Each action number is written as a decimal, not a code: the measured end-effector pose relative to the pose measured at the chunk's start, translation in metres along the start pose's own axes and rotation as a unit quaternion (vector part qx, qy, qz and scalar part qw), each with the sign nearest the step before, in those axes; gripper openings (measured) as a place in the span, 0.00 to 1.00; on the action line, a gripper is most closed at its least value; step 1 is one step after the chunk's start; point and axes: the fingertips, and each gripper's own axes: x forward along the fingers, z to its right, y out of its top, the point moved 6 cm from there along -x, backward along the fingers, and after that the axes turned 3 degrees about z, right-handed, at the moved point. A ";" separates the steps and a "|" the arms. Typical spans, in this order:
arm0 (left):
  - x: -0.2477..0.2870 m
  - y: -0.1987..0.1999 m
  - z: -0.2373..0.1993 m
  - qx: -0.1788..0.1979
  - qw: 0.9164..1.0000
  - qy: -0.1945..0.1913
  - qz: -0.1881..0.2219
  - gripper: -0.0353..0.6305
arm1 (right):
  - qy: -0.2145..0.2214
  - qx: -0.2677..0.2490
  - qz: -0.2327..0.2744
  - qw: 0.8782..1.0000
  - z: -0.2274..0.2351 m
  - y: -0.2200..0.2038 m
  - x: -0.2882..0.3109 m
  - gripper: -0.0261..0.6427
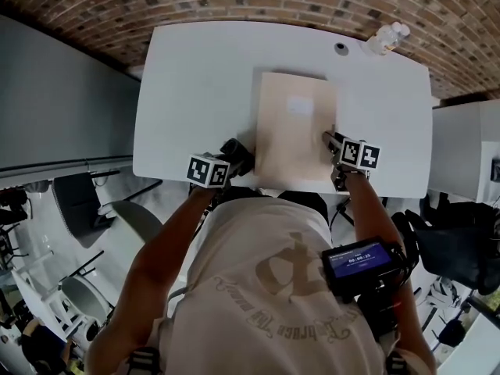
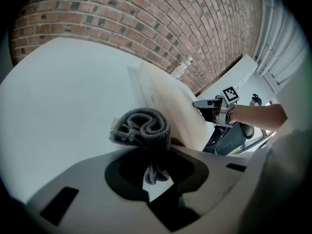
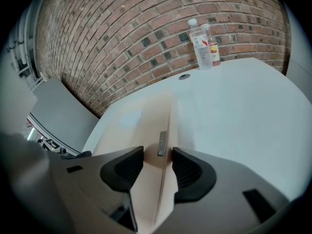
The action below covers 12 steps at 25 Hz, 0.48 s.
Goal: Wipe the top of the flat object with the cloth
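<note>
A flat pale beige box (image 1: 293, 127) lies in the middle of the white table (image 1: 195, 92). My left gripper (image 1: 237, 153) is at the box's near left corner, shut on a rolled dark grey cloth (image 2: 144, 126). The cloth bulges out in front of the jaws, just short of the box's (image 2: 173, 108) near edge. My right gripper (image 1: 332, 141) sits at the box's right edge. In the right gripper view its jaws (image 3: 158, 165) stand wide and press on the box's (image 3: 146, 126) edge from both sides. The right gripper (image 2: 204, 104) also shows in the left gripper view, beyond the box.
A clear water bottle (image 1: 387, 37) stands at the table's far right by the brick wall, next to a round cable hole (image 1: 341, 48). Another white table (image 1: 465, 147) stands close on the right. A chair (image 1: 78, 201) is on the floor at left.
</note>
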 end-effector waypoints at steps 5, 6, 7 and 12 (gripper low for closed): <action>-0.005 -0.015 0.006 -0.014 1.000 0.000 -0.018 0.21 | 0.004 -0.002 0.003 1.000 -0.001 0.000 0.001 0.33; -0.006 -0.018 0.008 -0.016 1.000 0.004 -0.021 0.21 | 0.005 -0.002 0.003 1.000 0.000 0.000 0.000 0.33; -0.007 -0.021 0.012 -0.016 1.000 0.009 -0.023 0.21 | 0.006 -0.001 0.003 1.000 0.000 -0.001 0.000 0.33; -0.017 -0.035 0.024 -0.022 0.999 0.029 -0.020 0.21 | 0.019 -0.001 0.005 1.000 0.002 0.000 0.002 0.33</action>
